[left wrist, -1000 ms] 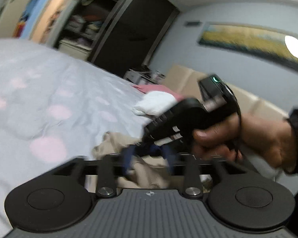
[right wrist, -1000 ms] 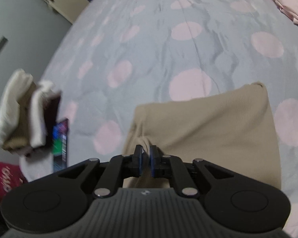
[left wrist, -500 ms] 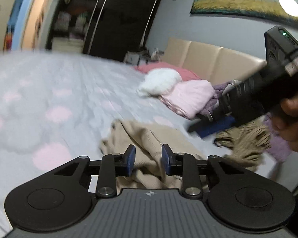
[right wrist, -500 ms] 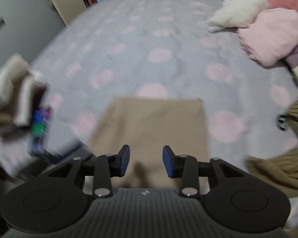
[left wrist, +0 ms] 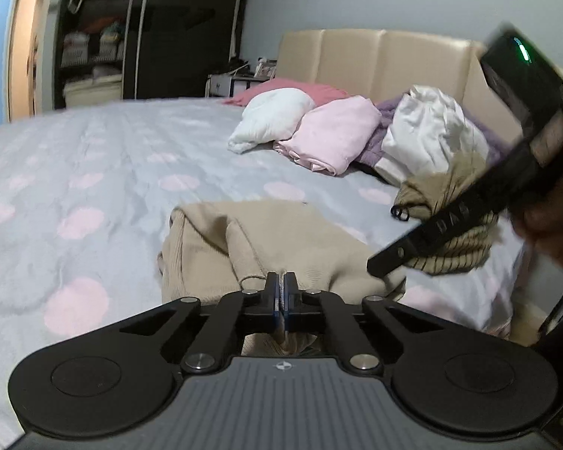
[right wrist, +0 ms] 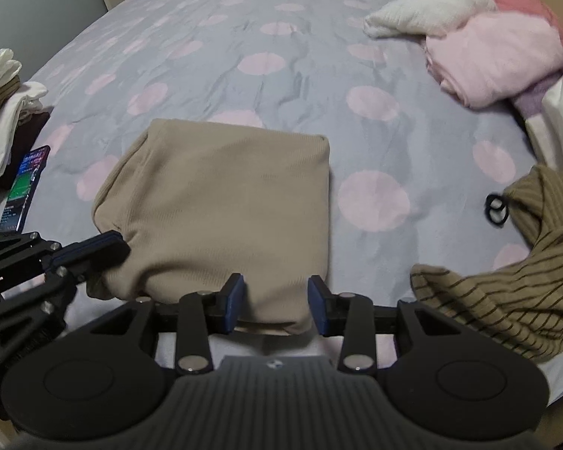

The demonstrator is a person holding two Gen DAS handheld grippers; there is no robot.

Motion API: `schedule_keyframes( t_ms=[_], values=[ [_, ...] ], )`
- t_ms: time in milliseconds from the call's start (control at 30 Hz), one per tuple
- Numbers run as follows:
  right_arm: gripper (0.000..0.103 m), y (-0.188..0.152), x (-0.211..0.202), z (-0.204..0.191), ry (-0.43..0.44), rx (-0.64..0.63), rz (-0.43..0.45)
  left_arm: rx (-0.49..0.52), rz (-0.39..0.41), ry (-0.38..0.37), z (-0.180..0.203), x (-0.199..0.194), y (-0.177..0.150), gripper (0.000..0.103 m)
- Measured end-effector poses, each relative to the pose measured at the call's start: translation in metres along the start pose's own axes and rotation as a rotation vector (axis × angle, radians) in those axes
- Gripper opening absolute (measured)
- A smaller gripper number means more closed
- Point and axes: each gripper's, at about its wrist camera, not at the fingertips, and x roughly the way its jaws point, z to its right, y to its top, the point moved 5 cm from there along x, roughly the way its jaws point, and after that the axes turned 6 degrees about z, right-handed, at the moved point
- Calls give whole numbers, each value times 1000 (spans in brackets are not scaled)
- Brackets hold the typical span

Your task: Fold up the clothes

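A folded beige garment (right wrist: 221, 202) lies on the grey bedspread with pink dots (right wrist: 266, 63). My left gripper (left wrist: 281, 292) is shut on the garment's near left corner; the beige garment (left wrist: 266, 240) bunches up in front of its fingers. In the right wrist view the left gripper (right wrist: 105, 247) pinches that corner from the left. My right gripper (right wrist: 276, 302) is open, its fingers straddling the garment's near edge without squeezing it. In the left wrist view the right gripper's body (left wrist: 488, 187) crosses the right side, held by a hand (left wrist: 551, 221).
A brown striped knit (right wrist: 518, 281) lies crumpled at the right, a black hair tie (right wrist: 495, 210) beside it. Pink, white and purple clothes (right wrist: 480, 45) pile near the headboard. Folded clothes (right wrist: 3, 112) and a phone (right wrist: 24, 187) sit at the left bed edge.
My right gripper let go of the beige garment and opened. My left gripper went from open to shut on the garment's corner. The garment now lies as a folded rectangle.
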Motion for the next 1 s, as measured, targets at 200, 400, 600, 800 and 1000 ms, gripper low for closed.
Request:
schedule_keyframes(
  t_ms=[200, 400, 600, 800, 1000],
  values=[
    [41, -2, 0, 4, 11, 24, 4, -259, 65, 44, -46, -16, 12, 0],
    [42, -3, -3, 4, 26, 44, 15, -299, 113, 89, -73, -30, 19, 0],
    [44, 0, -10, -2, 29, 20, 40, -116, 95, 34, -24, -29, 14, 28],
    [46, -3, -11, -2, 31, 10, 39, -76, 29, 22, -8, -16, 7, 27],
    [46, -4, -11, -3, 29, 7, 42, -49, -3, 16, -2, -9, 2, 17]
  ],
)
